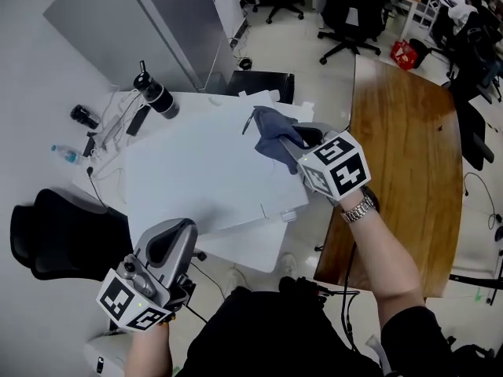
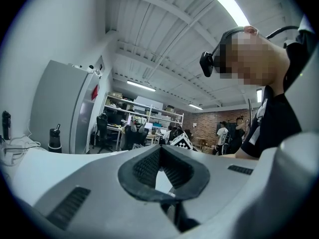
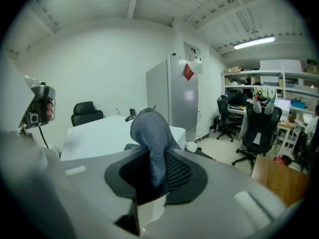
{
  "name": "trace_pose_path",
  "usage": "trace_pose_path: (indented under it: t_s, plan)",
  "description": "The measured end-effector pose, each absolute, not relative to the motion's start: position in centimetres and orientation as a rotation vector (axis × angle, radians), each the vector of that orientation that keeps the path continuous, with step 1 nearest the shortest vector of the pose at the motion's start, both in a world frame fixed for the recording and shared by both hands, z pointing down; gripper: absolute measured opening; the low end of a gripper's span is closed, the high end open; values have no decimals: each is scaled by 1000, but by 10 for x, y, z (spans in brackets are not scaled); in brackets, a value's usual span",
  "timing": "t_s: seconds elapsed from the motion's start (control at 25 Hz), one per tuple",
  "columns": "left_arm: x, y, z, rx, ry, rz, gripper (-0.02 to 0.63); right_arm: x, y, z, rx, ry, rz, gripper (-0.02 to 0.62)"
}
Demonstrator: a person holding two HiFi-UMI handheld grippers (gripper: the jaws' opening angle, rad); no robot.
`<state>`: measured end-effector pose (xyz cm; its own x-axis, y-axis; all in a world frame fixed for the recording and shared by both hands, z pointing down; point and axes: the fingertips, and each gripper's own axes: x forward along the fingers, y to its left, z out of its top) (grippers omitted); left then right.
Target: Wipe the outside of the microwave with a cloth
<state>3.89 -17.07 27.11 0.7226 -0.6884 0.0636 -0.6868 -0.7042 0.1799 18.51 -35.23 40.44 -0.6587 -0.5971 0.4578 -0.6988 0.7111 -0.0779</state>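
The white microwave (image 1: 196,171) fills the middle of the head view, seen from above. A blue-grey cloth (image 1: 271,132) lies bunched on its top near the far right corner, with my right gripper (image 1: 302,141) shut on it. The right gripper view shows the cloth (image 3: 152,133) standing up between the closed pads of the right gripper (image 3: 157,168), and the microwave's white top (image 3: 99,131) beyond. My left gripper (image 1: 182,230) hangs at the microwave's near left corner, shut and holding nothing. In its own view the left gripper (image 2: 160,156) points level across the white top (image 2: 60,158).
A wooden table (image 1: 409,148) runs along the right. Left of the microwave are a black flask (image 1: 157,96), cables and a small water bottle (image 1: 67,154). A black chair (image 1: 55,234) is at the near left, a grey fridge (image 1: 149,22) behind, and office chairs (image 1: 354,6) farther back.
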Motion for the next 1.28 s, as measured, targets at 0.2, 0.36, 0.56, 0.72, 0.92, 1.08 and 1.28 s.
trace_pose_path:
  t_s: [0.2, 0.36, 0.56, 0.72, 0.92, 1.08, 1.28]
  plan:
    - [54, -171, 278, 2726, -1089, 50, 5, 206, -354, 419, 1031, -2562, 446, 80]
    - [65, -172, 286, 2717, -1075, 87, 5, 212, -355, 436, 1033, -2605, 533, 80]
    - [77, -177, 290, 2713, -1061, 125, 5, 214, -357, 456, 1029, -2671, 686, 80]
    - [84, -181, 293, 2711, -1048, 154, 5, 216, -358, 483, 1024, -2665, 790, 79]
    - [90, -186, 298, 2699, -1043, 186, 5, 216, -361, 517, 1026, -2635, 886, 80]
    - [93, -189, 308, 2683, -1034, 214, 5, 216, -364, 545, 1025, -2592, 923, 80]
    - [95, -193, 312, 2670, -1027, 245, 5, 216, -362, 575, 1015, -2530, 967, 80]
